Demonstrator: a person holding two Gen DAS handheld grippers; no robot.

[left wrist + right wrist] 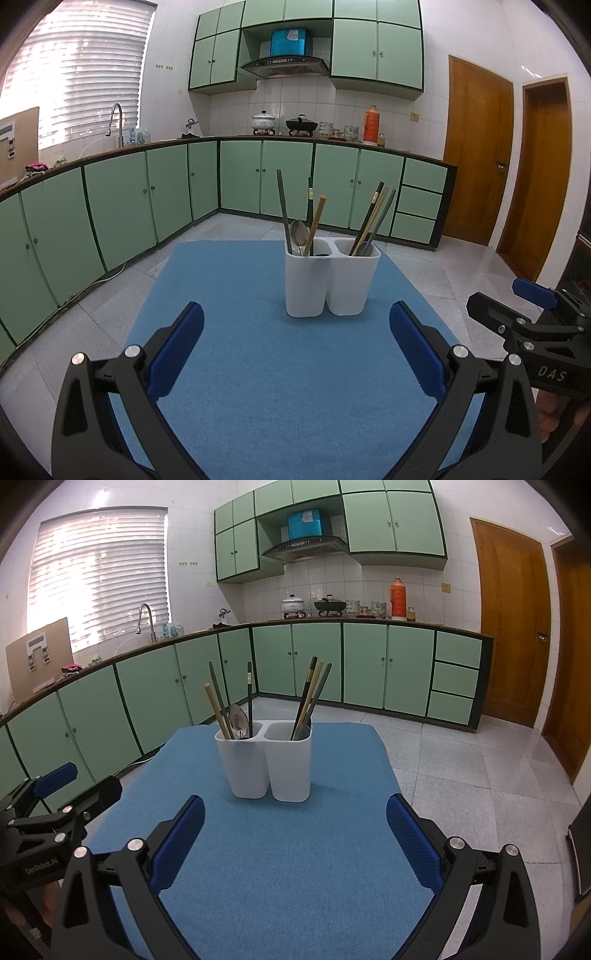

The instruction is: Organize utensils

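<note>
Green kitchen cabinets (118, 206) backed a blue table (280, 369) where a white two-cup holder (330, 280) stood upright with chopsticks (375, 219) and spoon (298, 233), both tools, left (295, 345) and right (295, 836), gaping empty.

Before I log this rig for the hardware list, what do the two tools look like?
Both match: the left tool and right tool have matte black angular linkage arms with round silver pivot bolts, and two fingers faced with textured blue pads. Seen side-on, the right body reads "DAS"; the left reads "GenRobot.AI". No cables or sleeves show.
</note>
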